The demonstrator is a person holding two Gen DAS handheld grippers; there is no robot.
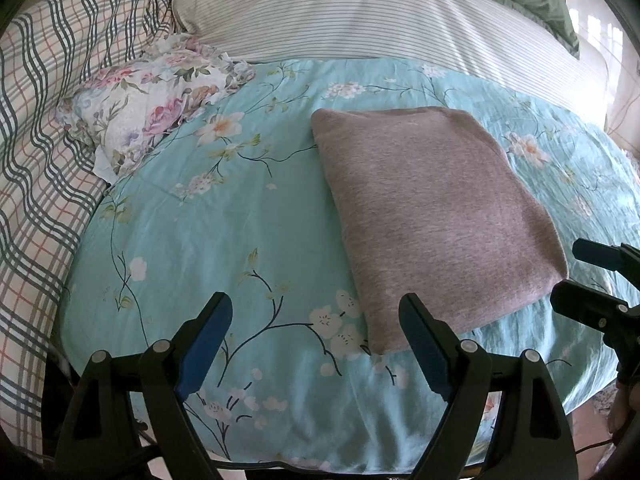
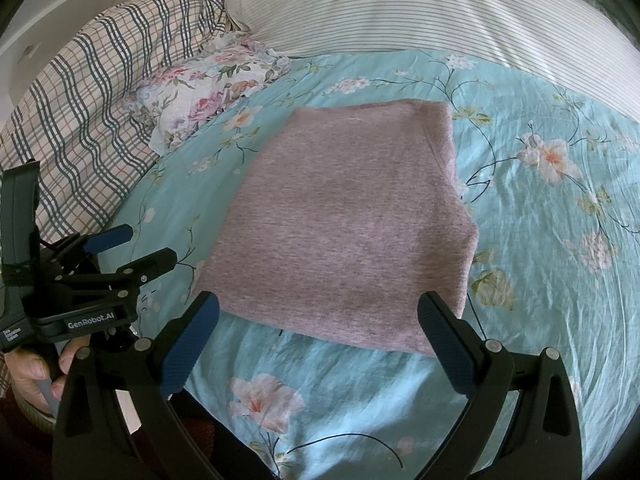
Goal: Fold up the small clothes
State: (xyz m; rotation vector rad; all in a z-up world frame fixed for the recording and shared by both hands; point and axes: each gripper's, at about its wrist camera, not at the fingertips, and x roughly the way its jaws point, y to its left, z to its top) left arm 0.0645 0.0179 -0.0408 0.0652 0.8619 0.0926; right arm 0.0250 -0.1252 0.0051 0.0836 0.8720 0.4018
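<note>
Lying flat on the light blue bed sheet with white and pink flowers (image 2: 540, 280) is a soft, pinkish-grey knit garment folded into a neat rectangle (image 2: 344, 224). It sits near the front edge of the bed, just ahead of both tools. Nothing is touching it.

The left gripper (image 1: 316, 344) has its black jaws with blue pads wide apart, with only the sheet between them. The folded garment lies up and to the right of it, and one near corner of the garment pokes in just beside the right-hand jaw.

The right gripper (image 2: 320, 340) also has its jaws wide apart and holds nothing. The garment's near edge runs straight across, right in front of the gap. So I think the right gripper is the nearer one.

The garment's long side runs away from the tools, toward the long white pillow with thin stripes (image 2: 400, 12). A small crumpled cloth with pink roses (image 2: 208, 88) waits at the back left, well apart. It looks like the next one to fold.
</note>
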